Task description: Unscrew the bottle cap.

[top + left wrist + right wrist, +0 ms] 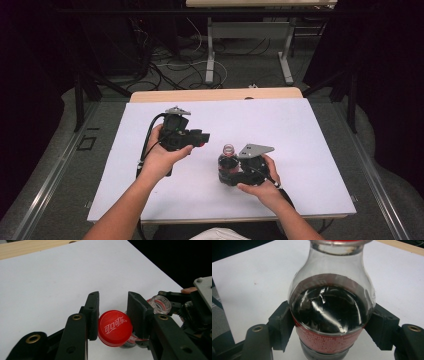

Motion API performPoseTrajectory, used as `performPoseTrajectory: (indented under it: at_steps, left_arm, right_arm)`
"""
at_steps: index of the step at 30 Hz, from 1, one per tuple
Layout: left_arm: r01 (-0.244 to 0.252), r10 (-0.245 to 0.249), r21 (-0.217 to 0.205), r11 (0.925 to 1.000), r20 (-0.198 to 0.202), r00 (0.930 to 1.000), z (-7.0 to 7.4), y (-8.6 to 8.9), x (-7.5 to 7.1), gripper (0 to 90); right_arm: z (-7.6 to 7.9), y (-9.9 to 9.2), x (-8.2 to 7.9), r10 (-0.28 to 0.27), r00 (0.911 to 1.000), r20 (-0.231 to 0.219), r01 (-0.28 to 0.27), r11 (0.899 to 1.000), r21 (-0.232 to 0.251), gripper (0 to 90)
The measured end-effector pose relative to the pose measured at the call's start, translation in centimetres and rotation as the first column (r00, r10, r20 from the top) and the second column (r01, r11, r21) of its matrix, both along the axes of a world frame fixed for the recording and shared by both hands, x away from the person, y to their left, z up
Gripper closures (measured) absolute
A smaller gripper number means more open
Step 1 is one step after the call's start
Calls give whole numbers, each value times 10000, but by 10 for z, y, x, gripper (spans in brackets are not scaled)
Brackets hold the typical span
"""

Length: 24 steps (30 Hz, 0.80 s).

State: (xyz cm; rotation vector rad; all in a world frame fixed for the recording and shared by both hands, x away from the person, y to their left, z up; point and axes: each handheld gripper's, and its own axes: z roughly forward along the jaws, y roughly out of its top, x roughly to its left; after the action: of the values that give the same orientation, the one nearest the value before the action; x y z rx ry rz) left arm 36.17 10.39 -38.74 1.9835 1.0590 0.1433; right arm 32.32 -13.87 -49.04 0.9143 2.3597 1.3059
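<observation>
Left claw [112, 315] first: it's got the red cap [115, 328] pinched between its two black jaws, the white logo on the cap's top facing straight up at the camera in the left gripper view. One jaw presses the cap's left edge, the other sits at its right side, and the cap is well off the bottle. In the high view that left claw [200, 137] is held up above the white tabletop [310, 150], gripped by the person's left hand [160, 159], with its black cable [149, 135] looping down toward the wrist.

Over to the right claw [329, 327]: jaws clamped on either side of the bottle [330, 312], squeezing it just at the top of the red label [324, 340]. Clear glassy shoulder above, dark cola inside, liquid level sitting a little below the neck. In the high view the bottle [228, 165] stands upright on the tabletop, its mouth uncapped, with the right claw [231, 175] wrapped around its lower body and the right hand [262, 187] behind it. The grey three-cornered plate [255, 150] sits on top of that gripper, just beside the bottle's neck.

From the left gripper view, the bottle's open mouth [160, 304] shows just past the right-hand jaw, a red ring around its neck, lower than and beyond the held cap. The two claws are near each other but apart, left one higher and farther up the tabletop. A strip of bare wood [215, 94] shows at the tabletop's far edge, past the white sheet.
</observation>
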Motion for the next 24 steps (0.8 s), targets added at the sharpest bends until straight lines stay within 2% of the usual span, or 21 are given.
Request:
performPoseTrajectory:
  at_steps: [6,8,13,14,19,21,22,24]
  left_arm:
    - [-502,501,280,9983,34,9987,-4,15,8,632]
    - [-726,727,207,9971,-52,9973,-5,21,11,632]
    - [-1208,1209,73,9927,-118,9926,-10,35,16,632]
    - [-1296,1298,120,9915,-176,9914,-11,38,17,632]
    - [-1511,1513,94,9885,-347,9879,-19,49,22,632]
    - [-1603,1605,76,9870,-483,9858,-23,53,22,632]
    - [-1659,1659,34,9861,-414,9853,-25,54,23,632]
    - [-1728,1726,-6,9850,-475,9838,-28,57,22,632]
  right_arm:
    - [-2,-2,7,-202,9997,151,204,9997,-143,297]
    - [-2,-2,10,-321,9995,66,322,9994,-113,297]
    - [-3,-4,18,-626,9979,168,625,9980,33,296]
    - [-2,-5,19,-643,9979,37,644,9978,-157,297]
    - [-1,-2,27,-897,9957,249,900,9959,-86,297]
    - [1,0,31,-943,9953,202,949,9950,-298,297]
    - [1,2,33,-999,9945,312,1004,9948,-157,297]
    - [3,4,38,-975,9947,310,985,9947,-309,297]
